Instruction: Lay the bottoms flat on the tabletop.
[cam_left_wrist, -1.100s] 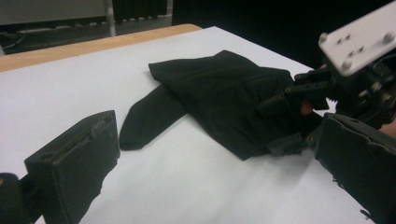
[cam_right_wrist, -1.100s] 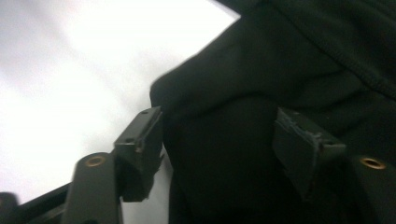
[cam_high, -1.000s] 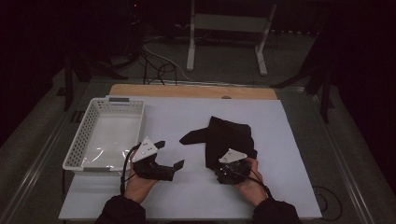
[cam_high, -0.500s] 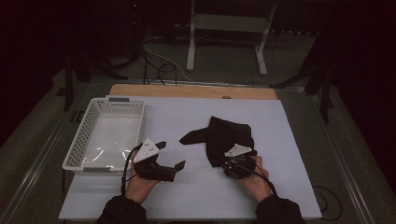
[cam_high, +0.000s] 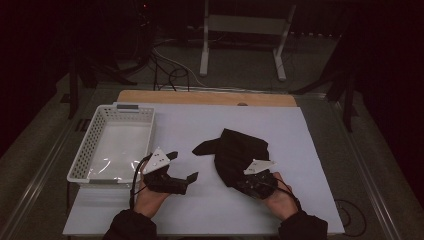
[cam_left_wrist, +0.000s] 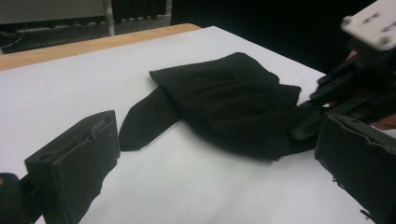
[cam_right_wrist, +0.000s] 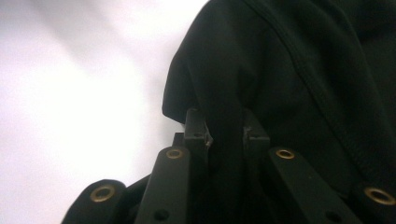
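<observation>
- At far left we see the white basket (cam_high: 114, 150) on the desk (cam_high: 310, 150), its perforated walls surrounding a bare floor; we judge it stands there as the likely receptacle for the cloth, within easy reach of the left hand.
- Just right of the basket, the left tongs (cam_high: 182, 165) hover low over the desk in the person's left hand (cam_high: 150, 197). Their jaws stand wide apart with nothing between them, as the left gripper view confirms: two black pads (cam_left_wrist: 74, 163) frame only white desk, and the cloth lies beyond them, well clear. We read this as a waiting posture, aimed at the cloth's pointed left corner.
- At centre lies the black cloth (cam_high: 239, 150), a crumpled, partly folded garment flat on the desk, its narrow tip pointing toward the left tongs and its bulk running toward the right hand.
- At right, the right tongs (cam_high: 250, 184) meet the cloth's near edge. Their jaws have just been closing, and in the right gripper view they stand narrow with a fold of fabric (cam_right_wrist: 289, 74) pinched between the pads (cam_right_wrist: 196, 128).
- We judge that the grip sits at the hem so that the cloth can be lifted by one edge and hang free.
</observation>
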